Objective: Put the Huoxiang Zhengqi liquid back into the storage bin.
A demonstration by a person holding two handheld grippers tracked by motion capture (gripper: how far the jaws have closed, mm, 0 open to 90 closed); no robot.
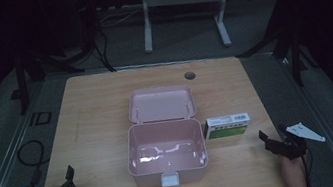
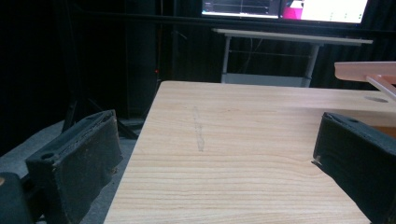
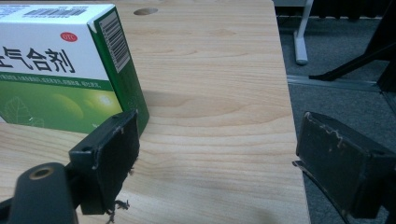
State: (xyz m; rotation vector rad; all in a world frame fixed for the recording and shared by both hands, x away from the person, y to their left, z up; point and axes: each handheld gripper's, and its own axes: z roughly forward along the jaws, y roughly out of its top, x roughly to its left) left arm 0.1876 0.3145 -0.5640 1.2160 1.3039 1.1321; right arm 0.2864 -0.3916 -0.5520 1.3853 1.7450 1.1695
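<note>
Right gripper [image 1: 269,142] jaws wide apart, empty, near green-and-white cardboard medicine box [image 1: 226,126] on wooden bench [image 1: 92,115]. Left gripper [image 1: 67,182] jaws wide, empty. Open pink plastic case [image 1: 167,156] between.

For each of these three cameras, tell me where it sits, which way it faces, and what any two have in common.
High view: above the person's side, looking forward and down on the wooden table, open pink box, medicine carton; left gripper and right gripper enter below.
Left gripper view: on the left gripper, facing across bare tabletop; open jaws frame it.
Right gripper view: on the right gripper, open, facing the carton.
Shared: high and right gripper views show the carton.
</note>
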